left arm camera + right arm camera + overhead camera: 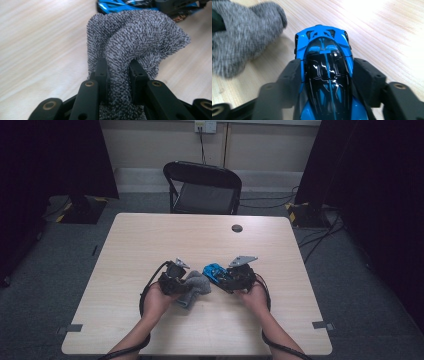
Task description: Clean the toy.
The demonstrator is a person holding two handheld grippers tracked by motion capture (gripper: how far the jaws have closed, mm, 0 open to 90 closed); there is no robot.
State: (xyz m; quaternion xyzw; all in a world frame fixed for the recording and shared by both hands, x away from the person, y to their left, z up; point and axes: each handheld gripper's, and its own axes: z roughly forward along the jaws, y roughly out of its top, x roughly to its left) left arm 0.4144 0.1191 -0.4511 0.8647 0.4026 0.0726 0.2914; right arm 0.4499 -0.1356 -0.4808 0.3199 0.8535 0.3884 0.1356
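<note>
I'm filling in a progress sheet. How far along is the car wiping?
Done: the left gripper is shut on the cloth, and the car sits between the right gripper's jaws. In hand: cloth and car are held close together above the table. Left: the wiping itself, judging by the gap between them.

Fixed camera high above the table [150, 240] looking forward and down, two gripper-mounted cameras close along their jaws, all sharing the grey cloth [194, 287] and blue toy car [214, 271]
</note>
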